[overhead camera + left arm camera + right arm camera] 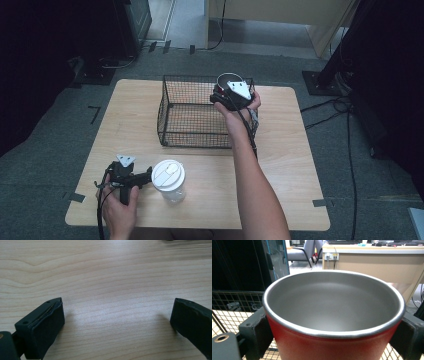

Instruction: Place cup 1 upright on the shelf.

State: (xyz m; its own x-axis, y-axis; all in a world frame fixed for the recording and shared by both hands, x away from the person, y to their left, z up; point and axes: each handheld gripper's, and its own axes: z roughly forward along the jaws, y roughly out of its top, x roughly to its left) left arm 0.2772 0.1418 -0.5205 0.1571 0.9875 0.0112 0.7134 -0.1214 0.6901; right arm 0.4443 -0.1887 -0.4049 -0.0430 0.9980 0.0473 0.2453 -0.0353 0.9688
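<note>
Right gripper (226,89) grips the red cup (332,325) upright over the wire basket (172,131), jaws clamped on its sides; lower it level, clear of the rim. Left gripper (117,317) rests released on the bench (300,165).

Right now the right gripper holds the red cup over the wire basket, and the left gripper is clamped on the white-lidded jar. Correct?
Not quite. The left gripper is open with only bare table between its jaws, as the left gripper view shows; the white-lidded jar stands beside it. The right gripper does hold the red cup at the wire basket.
</note>
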